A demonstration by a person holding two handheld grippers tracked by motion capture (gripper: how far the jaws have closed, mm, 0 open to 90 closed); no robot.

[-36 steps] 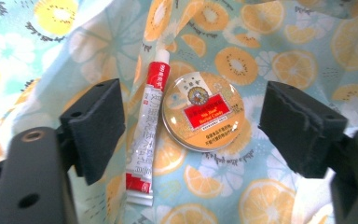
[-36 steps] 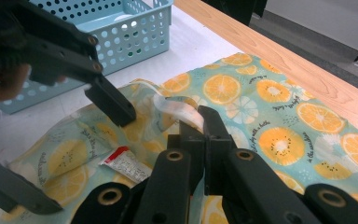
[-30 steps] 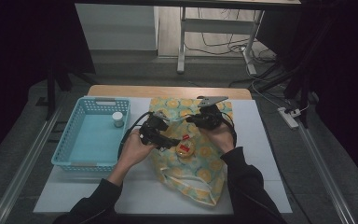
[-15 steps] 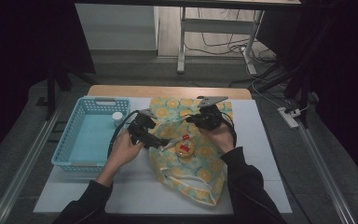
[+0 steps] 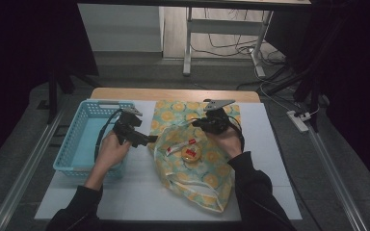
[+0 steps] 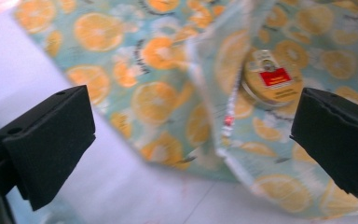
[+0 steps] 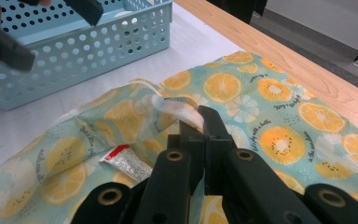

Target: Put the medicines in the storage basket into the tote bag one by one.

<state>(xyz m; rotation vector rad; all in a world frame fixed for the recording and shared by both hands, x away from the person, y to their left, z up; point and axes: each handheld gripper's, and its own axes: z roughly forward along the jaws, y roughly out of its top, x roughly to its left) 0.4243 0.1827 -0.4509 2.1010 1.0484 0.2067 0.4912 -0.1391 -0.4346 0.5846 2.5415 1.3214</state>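
Ideally, right gripper (image 7: 200, 122), jaws clamped on the bag (image 5: 207, 180) handle, holds the mouth wide while left gripper (image 5: 147, 140), jaws just spread empty, fetches basket (image 5: 79, 144) items.

Orange-slice print bag (image 5: 192, 173); light-blue basket (image 5: 84, 144).

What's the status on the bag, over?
Left gripper empty, jaws just opened wide. Right gripper shut on the bag handle, mouth held open. Round tin inside. Nothing in the way.
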